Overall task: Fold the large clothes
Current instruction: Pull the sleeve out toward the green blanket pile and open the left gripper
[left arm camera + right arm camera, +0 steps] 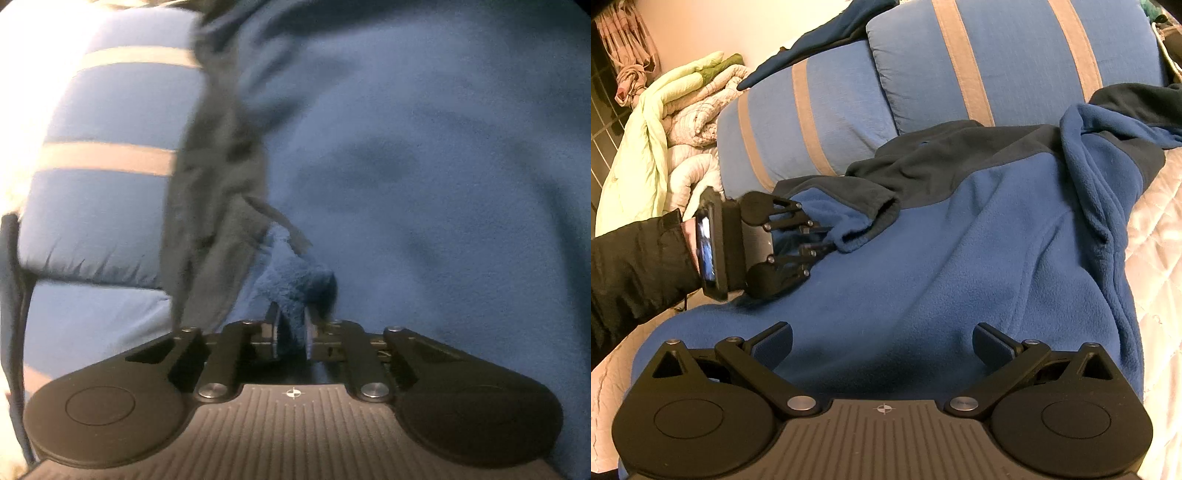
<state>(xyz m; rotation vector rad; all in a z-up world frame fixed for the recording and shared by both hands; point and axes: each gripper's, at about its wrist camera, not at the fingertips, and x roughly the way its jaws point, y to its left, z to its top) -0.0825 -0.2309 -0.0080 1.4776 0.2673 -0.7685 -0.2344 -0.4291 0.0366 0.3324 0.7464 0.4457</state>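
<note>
A large blue fleece jacket [942, 258] with dark navy shoulders [960, 158] lies spread on a bed. Its left sleeve is doubled over the body, and the blue cuff [864, 225] pokes out of the dark sleeve end. My left gripper [827, 240] comes in from the left, its pads pinching that cuff. In the left wrist view the fluffy blue cuff [291, 288] fills the narrow gap of the left gripper [291, 321], with the fleece body [424, 166] beyond. My right gripper [884, 343] hangs open over the jacket's lower part, nothing between its fingers.
Two blue pillows with tan stripes [997, 66] [798, 122] lean behind the jacket, a dark garment [820, 37] draped on top. A pale quilted cover [1156, 240] shows at the right. Heaped green and white bedding [665, 122] is at the left, above a black sleeve [635, 266].
</note>
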